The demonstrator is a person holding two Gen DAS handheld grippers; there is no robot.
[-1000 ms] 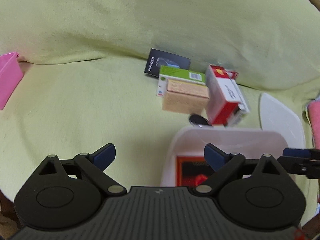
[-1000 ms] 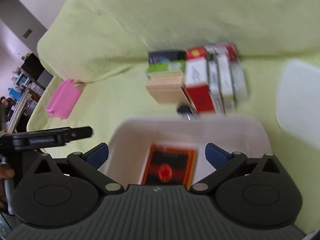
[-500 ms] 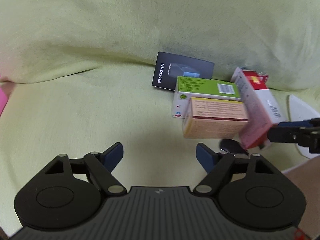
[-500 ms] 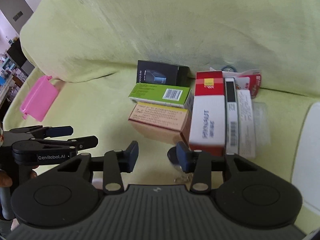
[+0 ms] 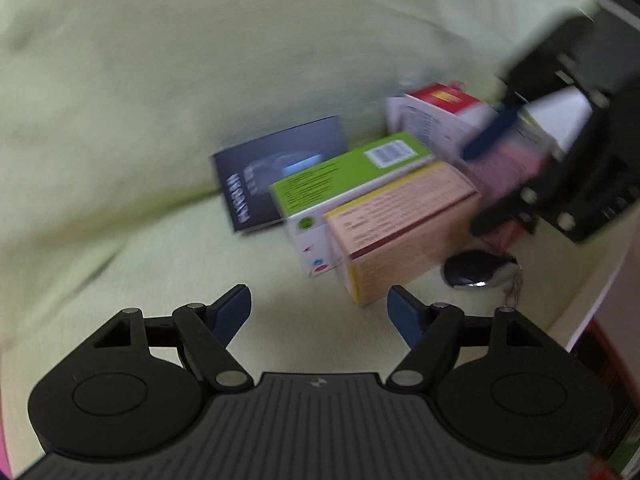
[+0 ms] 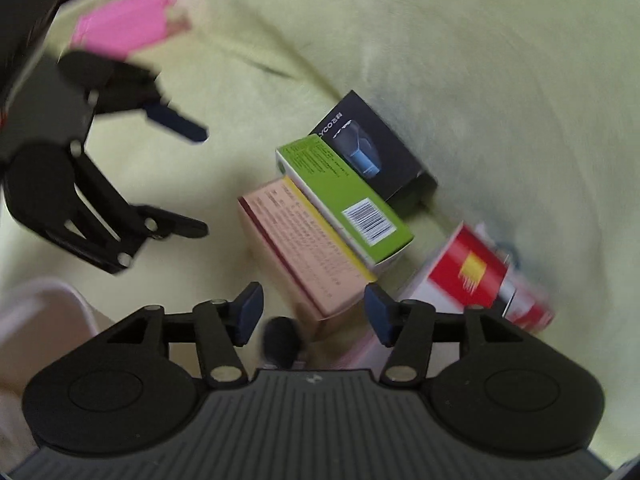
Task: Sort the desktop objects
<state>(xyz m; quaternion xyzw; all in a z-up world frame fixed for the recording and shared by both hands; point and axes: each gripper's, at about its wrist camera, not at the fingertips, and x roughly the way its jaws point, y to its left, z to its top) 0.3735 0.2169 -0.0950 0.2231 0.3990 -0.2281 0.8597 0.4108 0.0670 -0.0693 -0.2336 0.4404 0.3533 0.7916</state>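
Black box (image 6: 380,152) with blue picture; green box (image 6: 344,200) with barcode; peach box (image 6: 308,248) edged yellow; red-and-white box (image 6: 476,272); pink tray (image 6: 124,26); pale green cloth (image 6: 440,40).

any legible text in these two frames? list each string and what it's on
"YCO" (start of the word cut off by the green box): side of the black box, right wrist view.
Green box: barcode and fine print, too small to read.
Tan box: printed lines, blurred.
Red and white box: yellow mark only, no legible text.
Left wrist view: all blurred.

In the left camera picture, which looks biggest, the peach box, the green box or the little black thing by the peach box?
1. Peach box, though it sits nearest the camera.
2. Green box, partly hidden behind it.
3. Black thing, clearly smallest.
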